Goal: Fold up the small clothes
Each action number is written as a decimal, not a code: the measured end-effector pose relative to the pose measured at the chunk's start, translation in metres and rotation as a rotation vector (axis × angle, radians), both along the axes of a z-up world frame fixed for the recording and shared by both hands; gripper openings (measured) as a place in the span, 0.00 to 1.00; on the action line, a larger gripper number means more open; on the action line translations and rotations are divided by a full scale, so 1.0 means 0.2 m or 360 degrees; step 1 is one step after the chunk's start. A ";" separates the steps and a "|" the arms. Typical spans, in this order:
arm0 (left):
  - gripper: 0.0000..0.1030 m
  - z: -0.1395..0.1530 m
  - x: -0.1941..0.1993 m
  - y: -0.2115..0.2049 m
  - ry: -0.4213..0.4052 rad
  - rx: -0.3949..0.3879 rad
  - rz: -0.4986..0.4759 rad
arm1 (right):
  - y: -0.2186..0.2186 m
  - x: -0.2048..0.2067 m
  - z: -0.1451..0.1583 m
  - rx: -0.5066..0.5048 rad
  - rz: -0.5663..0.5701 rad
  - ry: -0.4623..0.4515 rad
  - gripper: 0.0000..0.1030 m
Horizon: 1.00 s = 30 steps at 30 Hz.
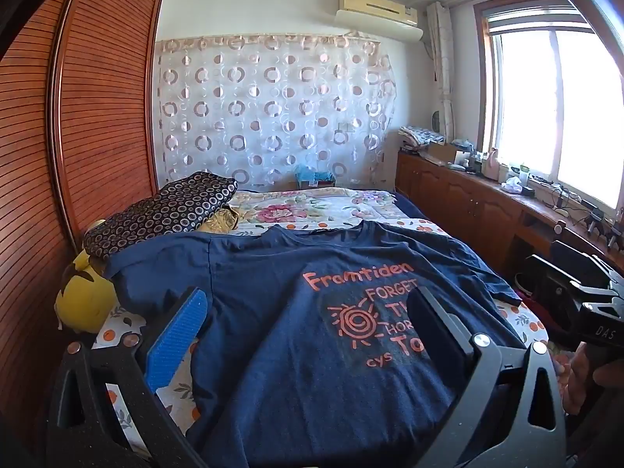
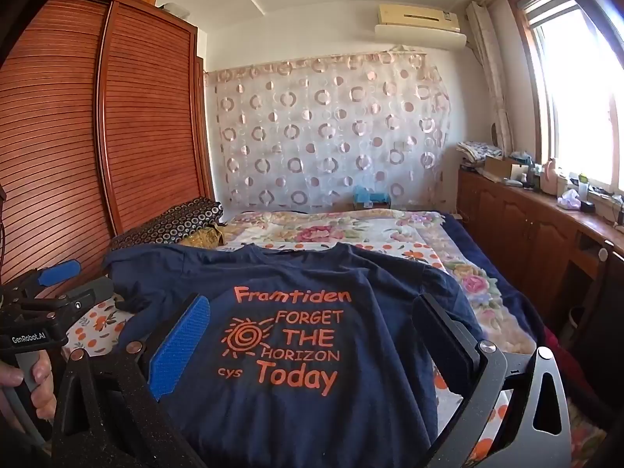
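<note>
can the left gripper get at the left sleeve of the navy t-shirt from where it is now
Probably yes. The left gripper hangs open above the t-shirt, and the sleeve lies flat on the bed just ahead to its left with nothing on top. The patterned cushion and yellow plush toy only border it.

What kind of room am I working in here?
Most likely a home bedroom: a bed with floral bedding, a louvred wooden wardrobe beside it, and a wall air conditioner. The navy T-shirt lies spread on the bed.

Left claw and right claw both gape wide, side by side.
</note>
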<state>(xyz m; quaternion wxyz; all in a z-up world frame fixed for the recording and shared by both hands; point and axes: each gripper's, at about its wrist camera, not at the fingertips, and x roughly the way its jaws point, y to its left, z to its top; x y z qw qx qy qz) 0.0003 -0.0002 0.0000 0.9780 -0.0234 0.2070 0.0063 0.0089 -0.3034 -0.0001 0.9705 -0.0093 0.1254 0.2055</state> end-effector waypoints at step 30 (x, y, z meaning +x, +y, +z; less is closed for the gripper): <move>1.00 0.03 -0.03 0.02 -0.0022 0.0021 0.0005 | 0.00 0.00 0.00 0.0034 0.0000 -0.0003 1.00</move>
